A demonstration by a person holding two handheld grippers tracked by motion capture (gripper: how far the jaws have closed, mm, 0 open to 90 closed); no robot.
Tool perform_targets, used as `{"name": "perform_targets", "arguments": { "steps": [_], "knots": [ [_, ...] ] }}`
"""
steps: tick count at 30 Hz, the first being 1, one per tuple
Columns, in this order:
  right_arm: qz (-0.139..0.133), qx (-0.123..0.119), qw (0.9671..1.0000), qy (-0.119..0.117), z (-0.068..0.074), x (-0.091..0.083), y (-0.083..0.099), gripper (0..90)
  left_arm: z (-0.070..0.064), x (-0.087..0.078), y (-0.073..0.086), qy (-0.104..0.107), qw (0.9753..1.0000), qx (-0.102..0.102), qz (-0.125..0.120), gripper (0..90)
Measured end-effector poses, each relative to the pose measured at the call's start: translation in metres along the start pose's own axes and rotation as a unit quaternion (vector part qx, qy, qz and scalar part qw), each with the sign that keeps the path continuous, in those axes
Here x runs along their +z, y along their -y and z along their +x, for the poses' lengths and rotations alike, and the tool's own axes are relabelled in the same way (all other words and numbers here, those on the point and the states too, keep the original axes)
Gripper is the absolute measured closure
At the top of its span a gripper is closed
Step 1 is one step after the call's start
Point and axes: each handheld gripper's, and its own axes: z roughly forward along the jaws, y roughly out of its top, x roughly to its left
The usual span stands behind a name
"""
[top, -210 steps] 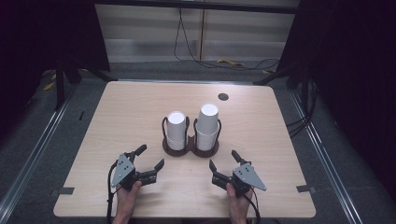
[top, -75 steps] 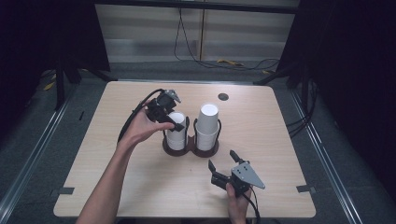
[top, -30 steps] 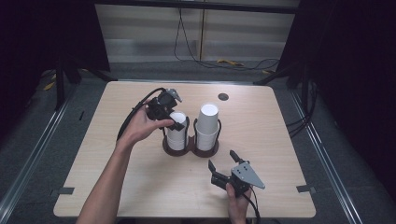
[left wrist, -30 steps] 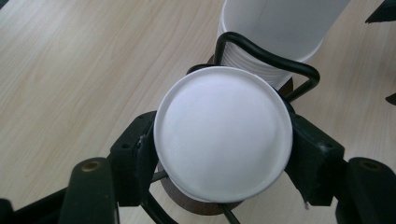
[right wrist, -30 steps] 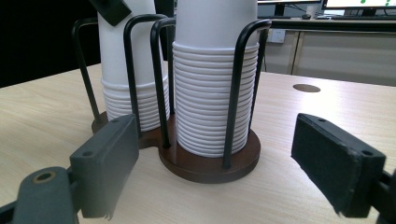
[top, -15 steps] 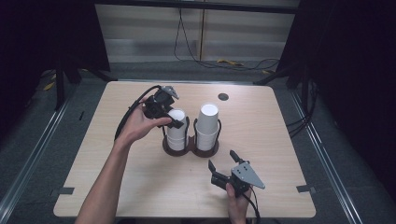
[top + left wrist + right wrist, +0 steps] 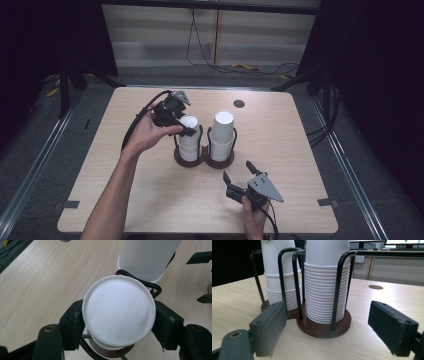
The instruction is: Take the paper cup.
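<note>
Two stacks of upturned white paper cups stand in black wire holders on brown round bases at the table's middle: a left stack and a taller right stack. My left gripper reaches in from the left and is shut on the top cup of the left stack, one jaw on each side of it. The right stack rises just behind that cup. My right gripper rests open near the front edge, its jaws wide apart and facing the right stack and the left stack.
The light wooden table has a small dark round hole at the back. The wire hoops stand close around each stack. Cables lie on the floor beyond the table.
Over seven seconds my left gripper went from the front edge up to the left stack and closed on its top cup. In the last second it barely shifted. The right gripper stayed put.
</note>
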Motion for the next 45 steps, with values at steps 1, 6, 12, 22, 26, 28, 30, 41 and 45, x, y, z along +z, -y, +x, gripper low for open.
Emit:
{"name": "perform_targets", "arguments": {
  "steps": [1,6,12,22,26,28,30,41,45],
  "knots": [
    [0.000,0.000,1.0000,0.000,0.000,0.000,0.000,14.5,0.000,0.000,0.000,0.000,1.0000,0.000,0.000,33.7],
    [0.001,-0.001,1.0000,-0.001,0.000,0.000,0.000,14.5,0.001,-0.009,0.003,0.003,0.9999,-0.002,-0.012,33.7],
    [0.000,-0.001,1.0000,-0.001,0.000,0.000,0.000,14.5,0.000,-0.015,0.003,0.003,0.9998,-0.004,-0.021,33.7],
    [0.001,-0.001,1.0000,0.001,0.000,0.000,0.000,14.5,-0.001,-0.023,0.006,0.001,0.9985,-0.012,-0.054,33.9],
    [0.001,-0.001,1.0000,0.000,0.000,0.000,0.000,14.4,-0.001,-0.027,0.008,-0.001,0.9978,-0.013,-0.065,33.9],
    [0.001,0.000,1.0000,0.000,0.000,0.000,0.000,14.5,-0.001,-0.029,0.008,0.000,0.9976,-0.012,-0.068,33.9],
    [0.001,0.000,1.0000,0.000,0.000,0.000,0.000,14.5,-0.001,-0.030,0.008,-0.003,0.9975,-0.012,-0.069,33.9],
    [0.001,-0.001,1.0000,0.000,0.000,0.000,0.000,14.5,-0.004,-0.041,0.009,-0.008,0.9950,-0.013,-0.099,33.8],
    [0.002,0.000,1.0000,0.000,0.000,0.000,0.000,14.5,-0.003,-0.044,0.010,-0.010,0.9942,-0.014,-0.107,33.8]
  ]
}}
